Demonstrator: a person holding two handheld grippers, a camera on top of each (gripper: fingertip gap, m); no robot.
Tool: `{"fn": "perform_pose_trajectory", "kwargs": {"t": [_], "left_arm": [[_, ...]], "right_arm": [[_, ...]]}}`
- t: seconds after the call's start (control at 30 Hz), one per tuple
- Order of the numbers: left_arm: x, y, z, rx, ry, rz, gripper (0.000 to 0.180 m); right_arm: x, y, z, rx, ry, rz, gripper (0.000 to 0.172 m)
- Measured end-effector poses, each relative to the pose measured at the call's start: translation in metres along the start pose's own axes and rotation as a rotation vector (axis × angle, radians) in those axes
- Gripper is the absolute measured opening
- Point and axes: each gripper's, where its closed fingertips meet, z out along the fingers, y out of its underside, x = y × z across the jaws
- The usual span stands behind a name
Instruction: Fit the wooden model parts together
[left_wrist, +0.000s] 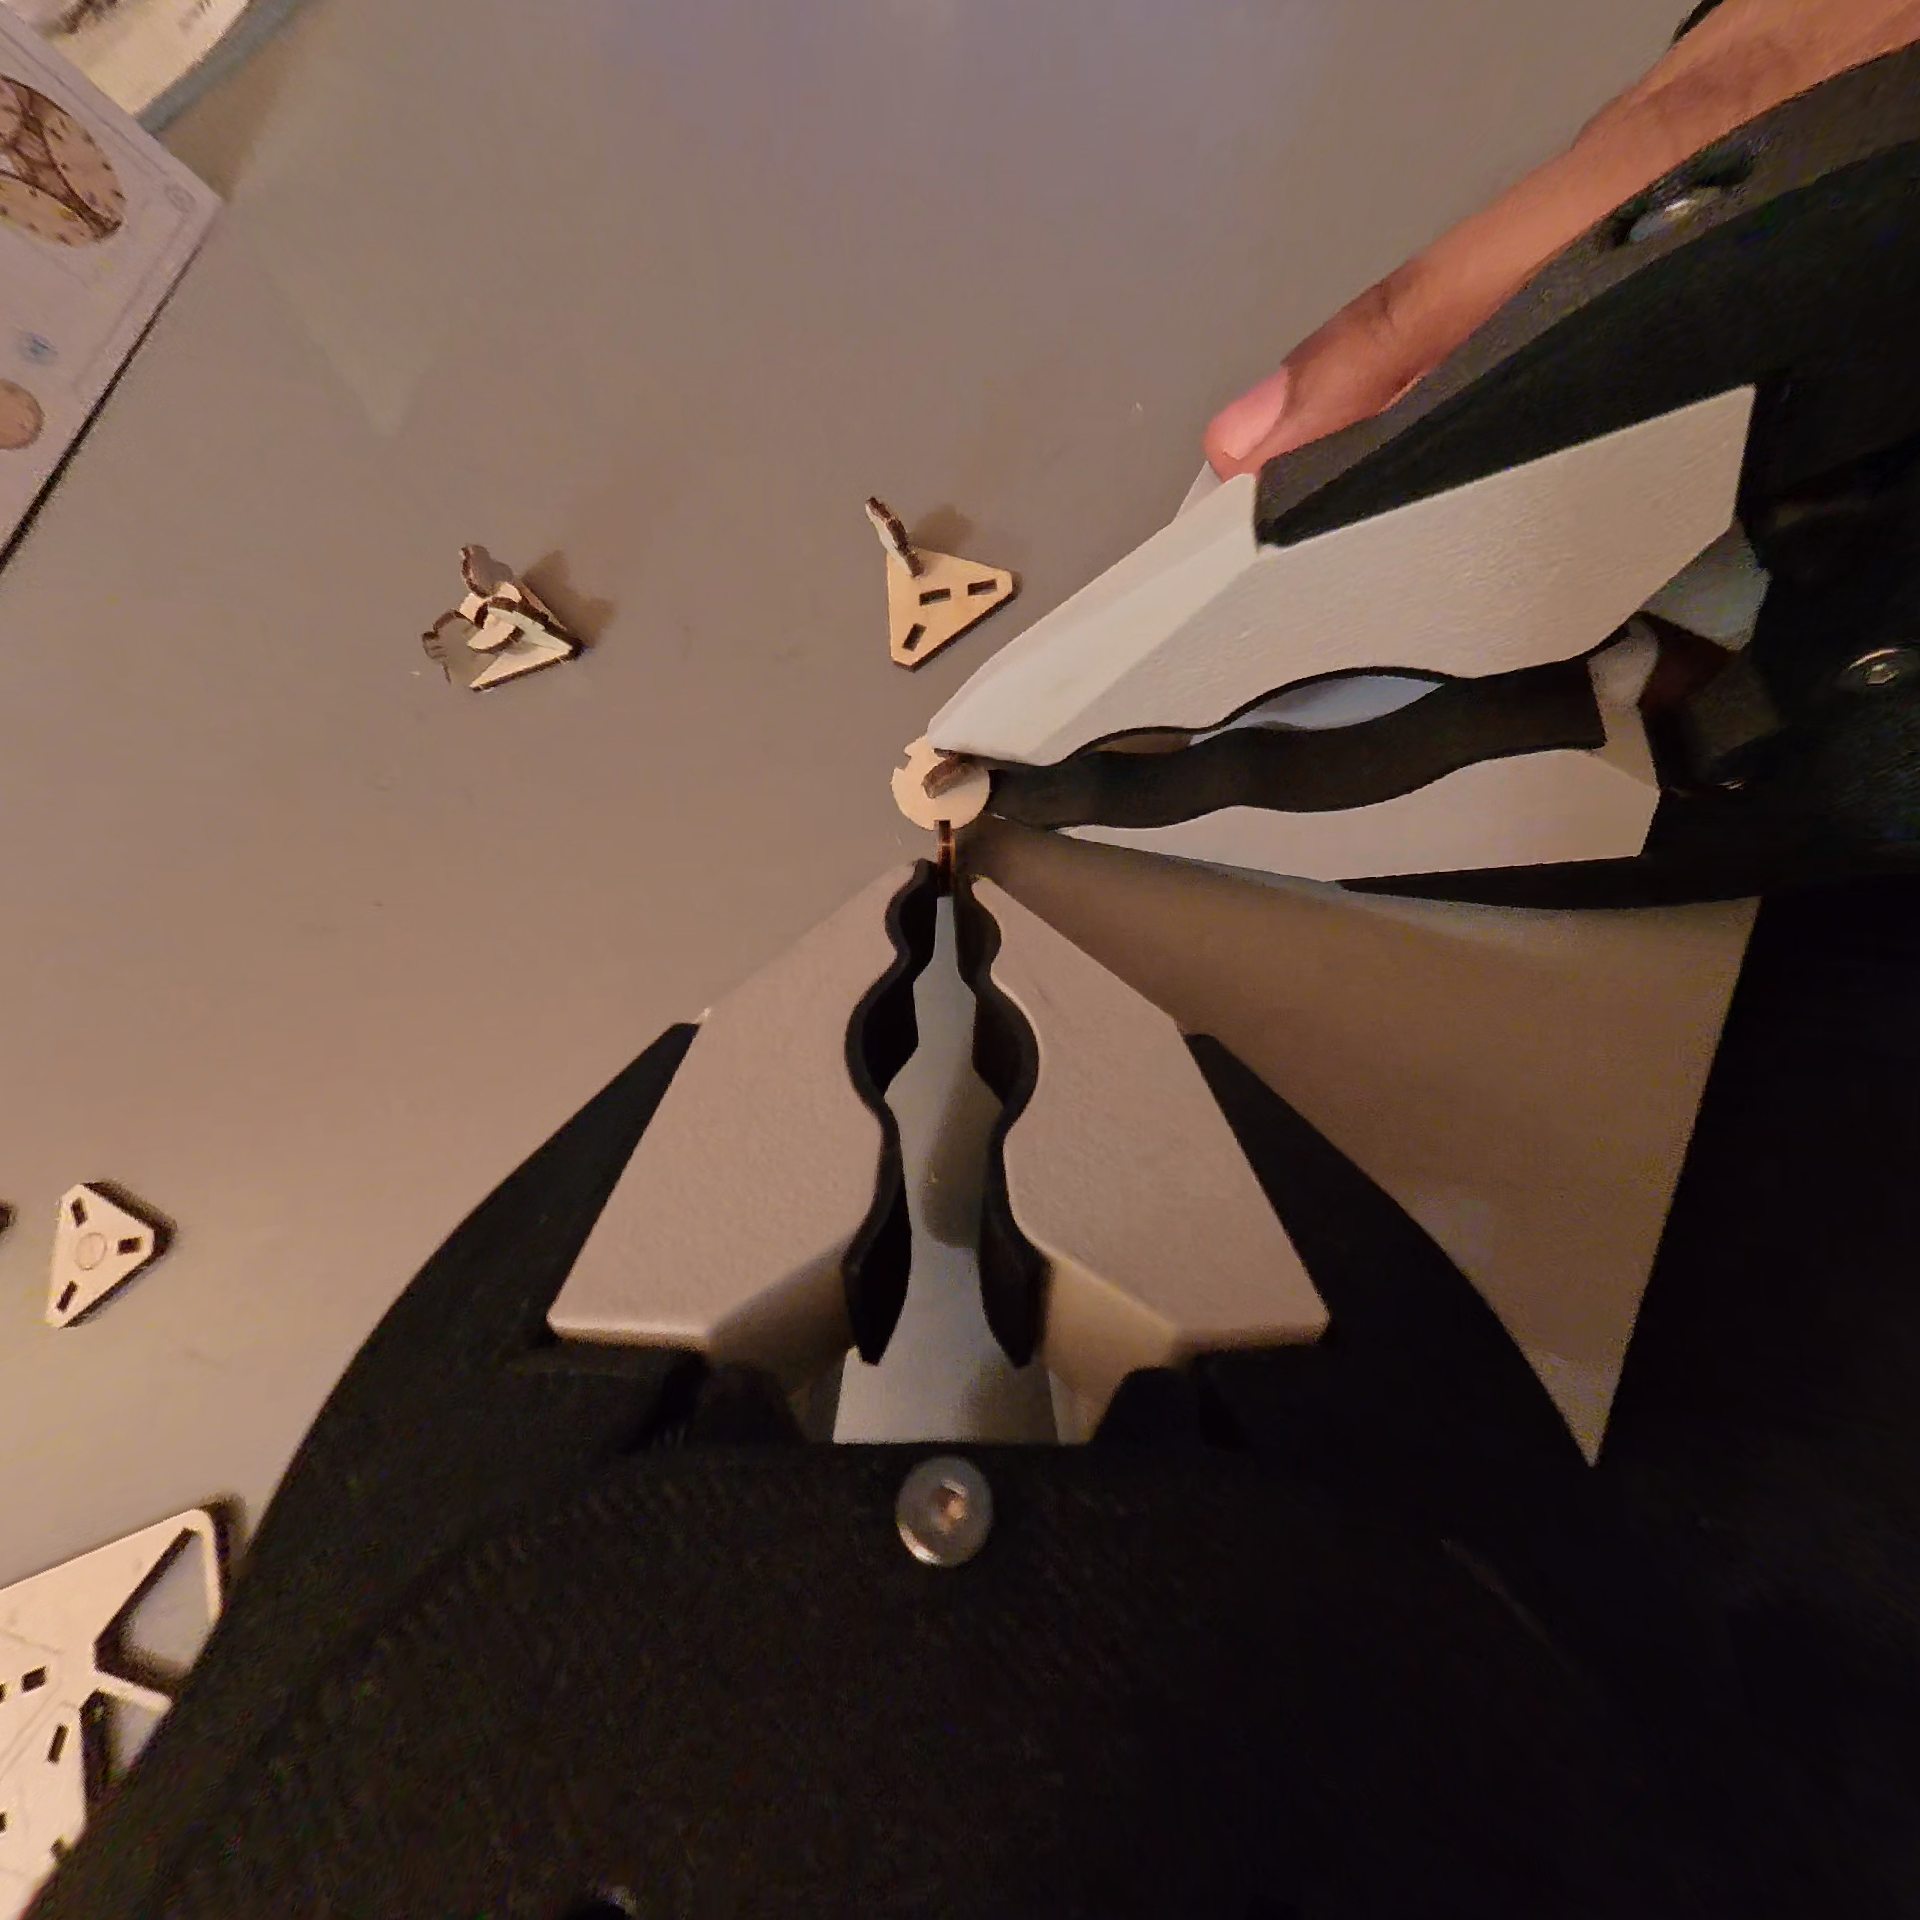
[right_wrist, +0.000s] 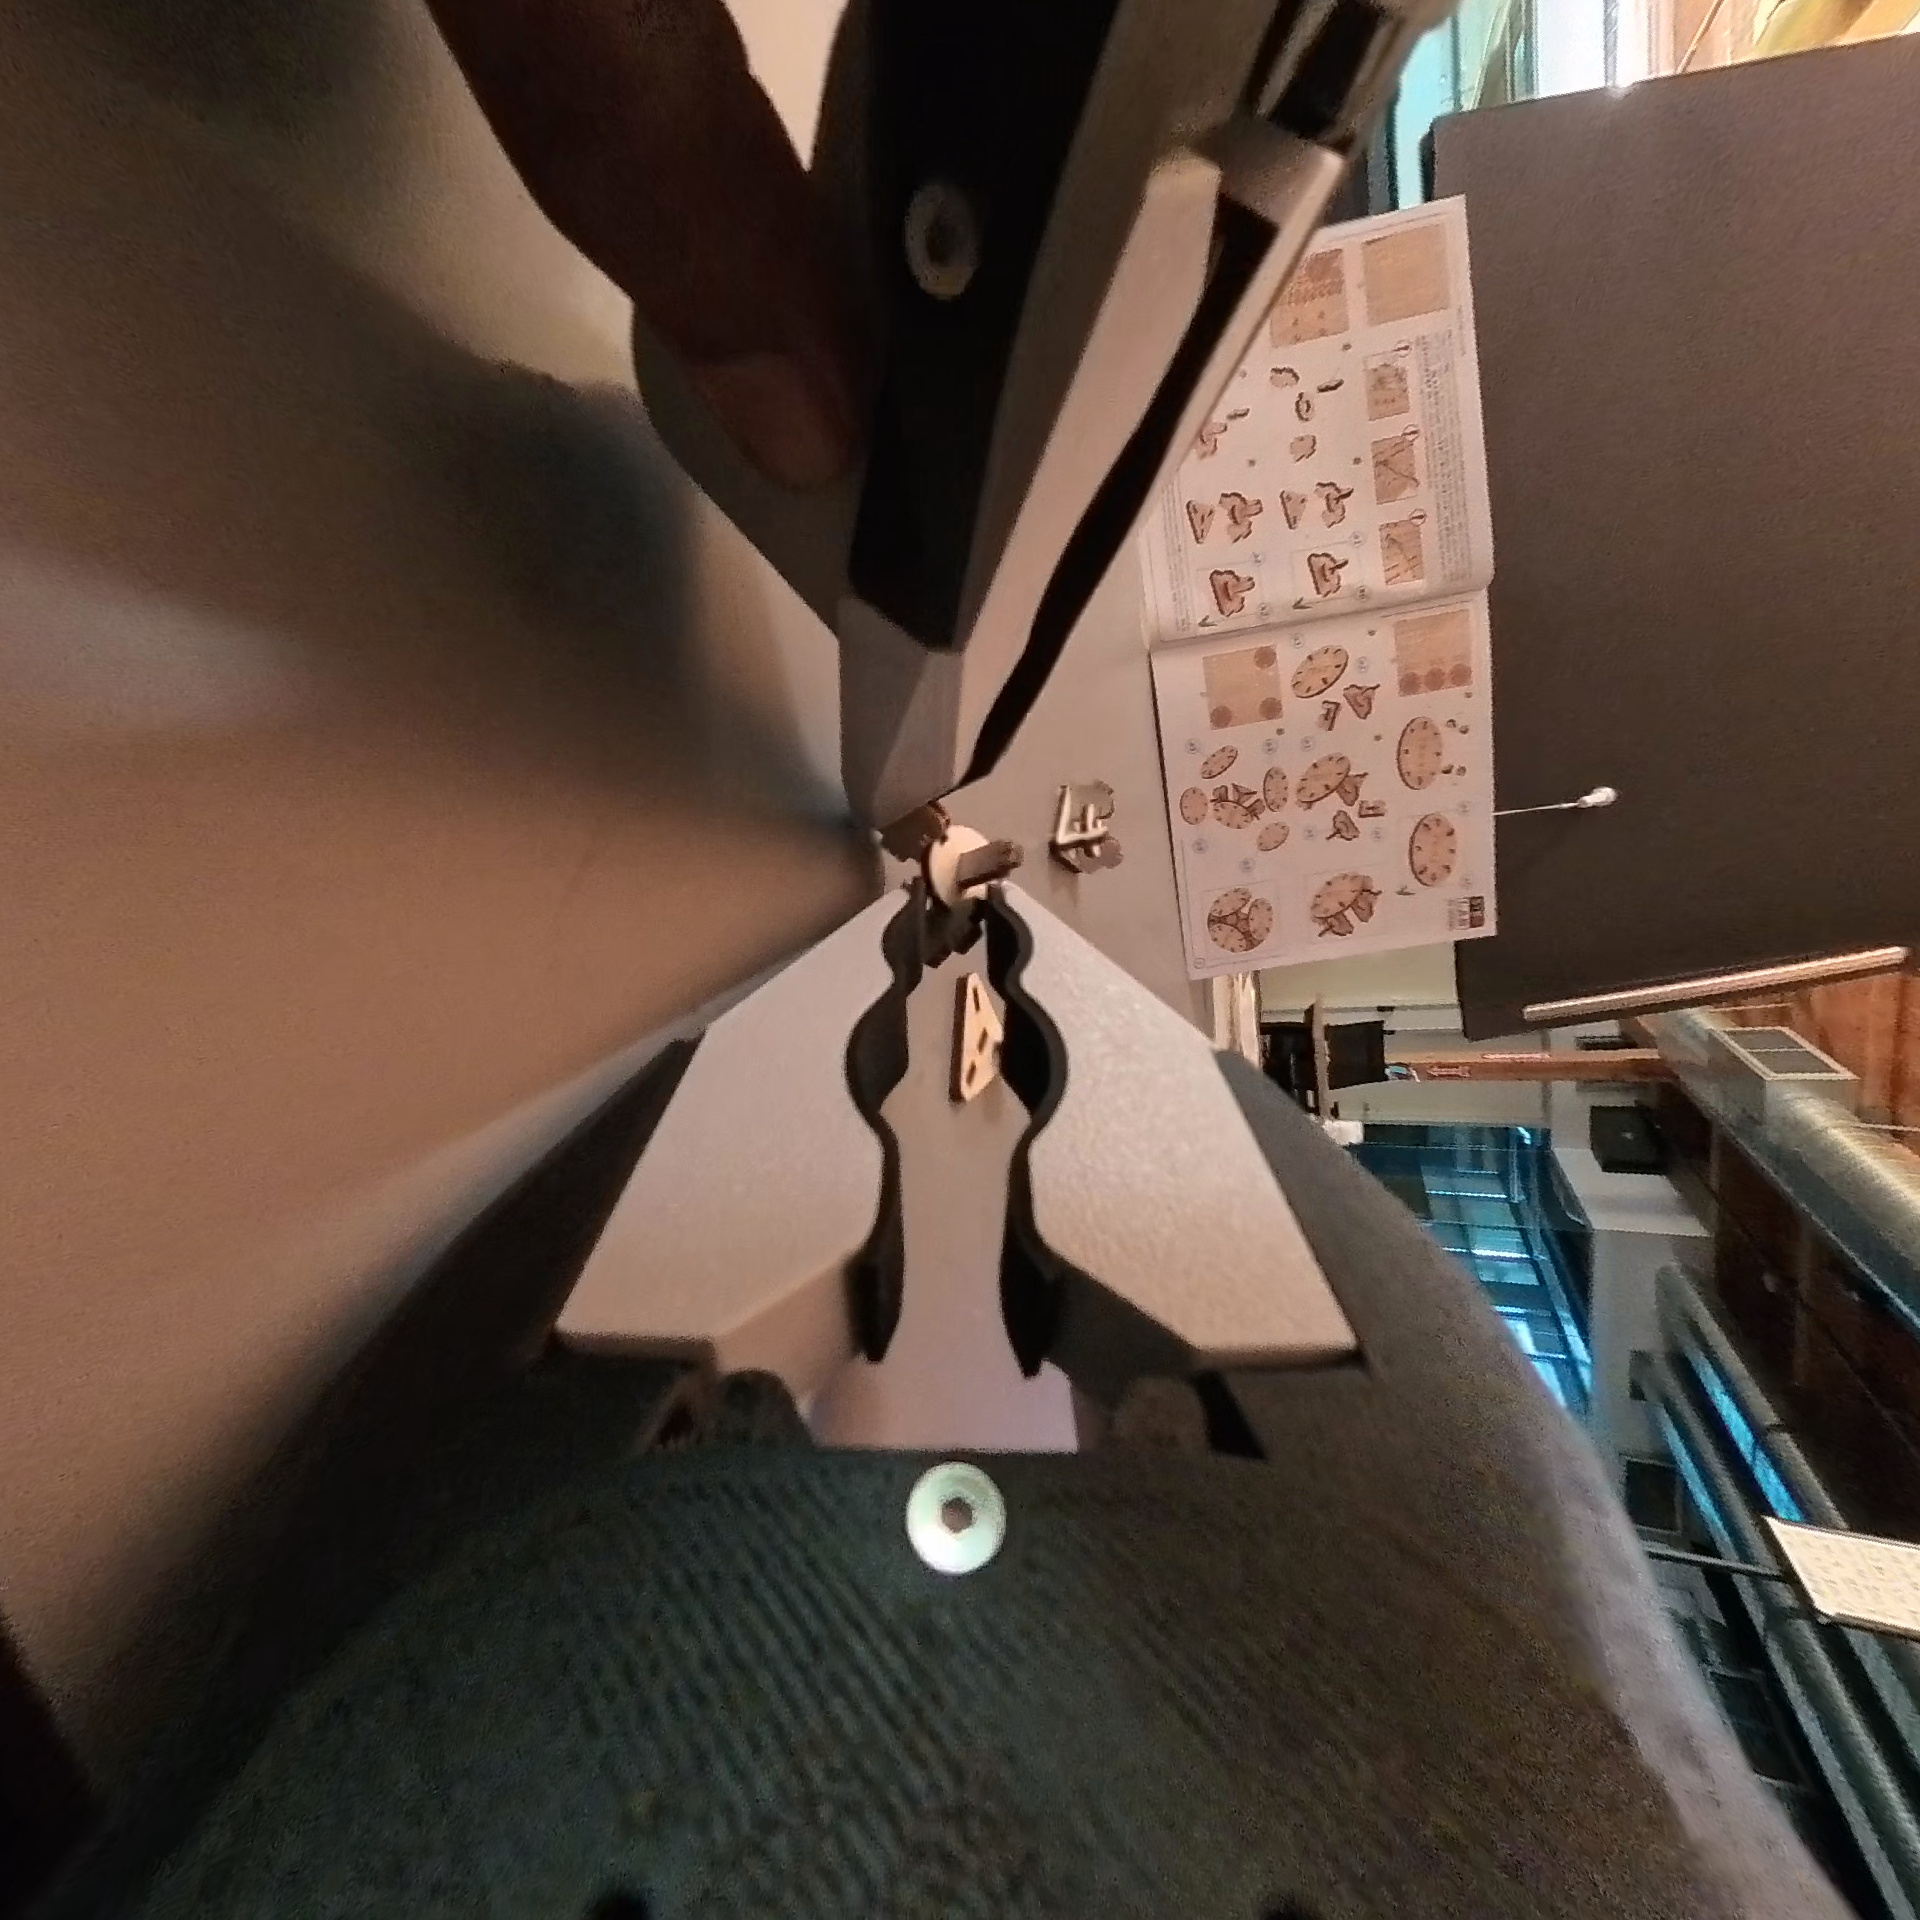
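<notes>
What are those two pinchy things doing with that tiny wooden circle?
A person is holding two grippers over a grey table, and both meet at a tiny wooden disc assembly held up in the air. The left gripper has its jaws shut on a thin wooden tab at the disc's edge. The right gripper pinches another small tab fitted into it. More small wooden pieces lie on the table, like a triangle piece, and an instruction sheet lies farther off.

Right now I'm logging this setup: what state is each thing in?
Left claw: shut on a thin wooden tab.
Right claw: shut on a dark wooden piece.
Disc: slotted onto the tabs, held off the table.
Triangle: flat, one peg upright.
Booklet: open.
</notes>
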Motion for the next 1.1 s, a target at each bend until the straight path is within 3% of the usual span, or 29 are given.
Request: {"fn": "perform_pose_trajectory", "kwargs": {"t": [0.63, 1.1], "left_arm": [[-0.0053, -0.0013, -0.0014, 0.012, -0.014, -0.037, 0.001], [0.0018, -0.0019, 0.0004, 0.009, -0.03, 0.071, 0.0]], "right_arm": [[0.0013, -0.0043, -0.0021, 0.021, 0.045, -0.061, 0.008], [-0.0001, -0.0029, -0.0075, 0.03, 0.046, -0.188, 0.008]]}}
